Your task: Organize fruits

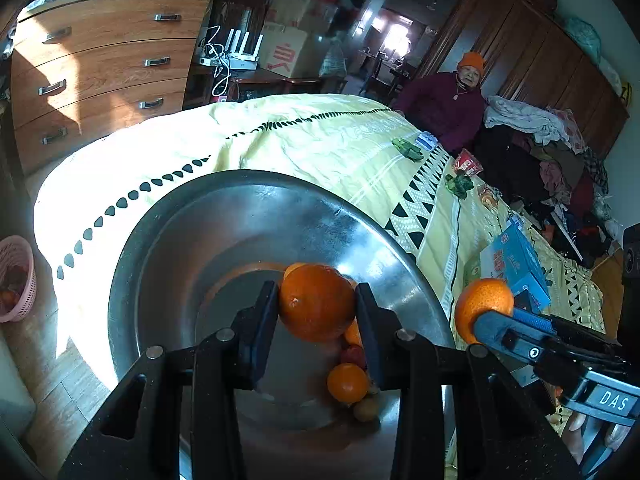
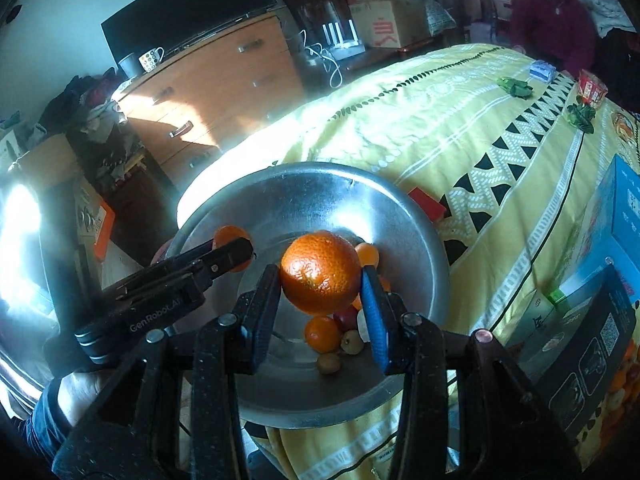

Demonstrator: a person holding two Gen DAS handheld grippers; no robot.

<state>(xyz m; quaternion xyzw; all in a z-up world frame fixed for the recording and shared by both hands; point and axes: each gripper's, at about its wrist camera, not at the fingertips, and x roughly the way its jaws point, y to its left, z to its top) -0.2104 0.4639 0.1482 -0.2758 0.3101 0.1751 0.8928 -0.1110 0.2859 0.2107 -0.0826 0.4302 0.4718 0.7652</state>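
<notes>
A large steel bowl (image 1: 240, 216) (image 2: 400, 216) sits on a bed with a yellow patterned cover. Several small fruits lie at its bottom, among them a small orange (image 1: 347, 382) (image 2: 322, 334) and a brownish fruit (image 2: 329, 363). My left gripper (image 1: 317, 304) is shut on a large orange (image 1: 316, 302) and holds it above the bowl. My right gripper (image 2: 320, 276) is shut on another large orange (image 2: 320, 274), also over the bowl. The right gripper with its orange shows in the left wrist view (image 1: 482, 308); the left gripper shows in the right wrist view (image 2: 234, 254).
A blue box (image 1: 516, 264) (image 2: 616, 216) lies on the bed to the right of the bowl, a red box (image 2: 427, 204) by its rim. Green toys (image 1: 408, 149) and a person in purple (image 1: 444, 108) are at the far end. A wooden dresser (image 1: 100, 68) stands left.
</notes>
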